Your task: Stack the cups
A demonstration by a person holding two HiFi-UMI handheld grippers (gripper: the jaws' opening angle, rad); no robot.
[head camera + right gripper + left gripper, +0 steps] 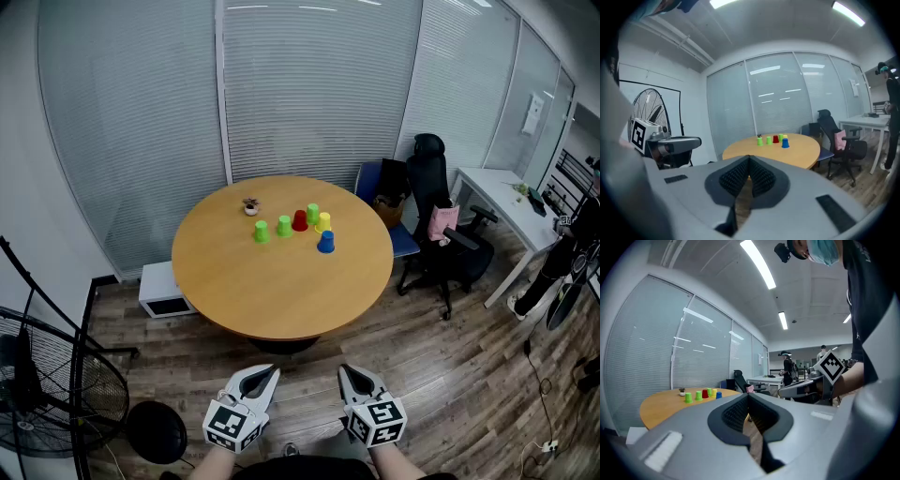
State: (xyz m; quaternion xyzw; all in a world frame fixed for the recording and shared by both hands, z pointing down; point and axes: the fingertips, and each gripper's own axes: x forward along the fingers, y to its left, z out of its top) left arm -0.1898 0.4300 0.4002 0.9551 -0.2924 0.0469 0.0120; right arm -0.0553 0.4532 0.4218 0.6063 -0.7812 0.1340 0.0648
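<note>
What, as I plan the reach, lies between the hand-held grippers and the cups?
Head view: only floor and bare table lie between the left hand-held gripper, the right hand-held gripper and the cups.

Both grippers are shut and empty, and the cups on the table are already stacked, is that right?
Not stacked. The head view shows the cups standing side by side on the table, none nested in another. The rest holds: left gripper and right gripper are shut and empty.

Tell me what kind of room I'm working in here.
Most likely an office meeting area: blind-covered glass walls run behind a round table, and a black office chair stands beside a white desk.
</note>
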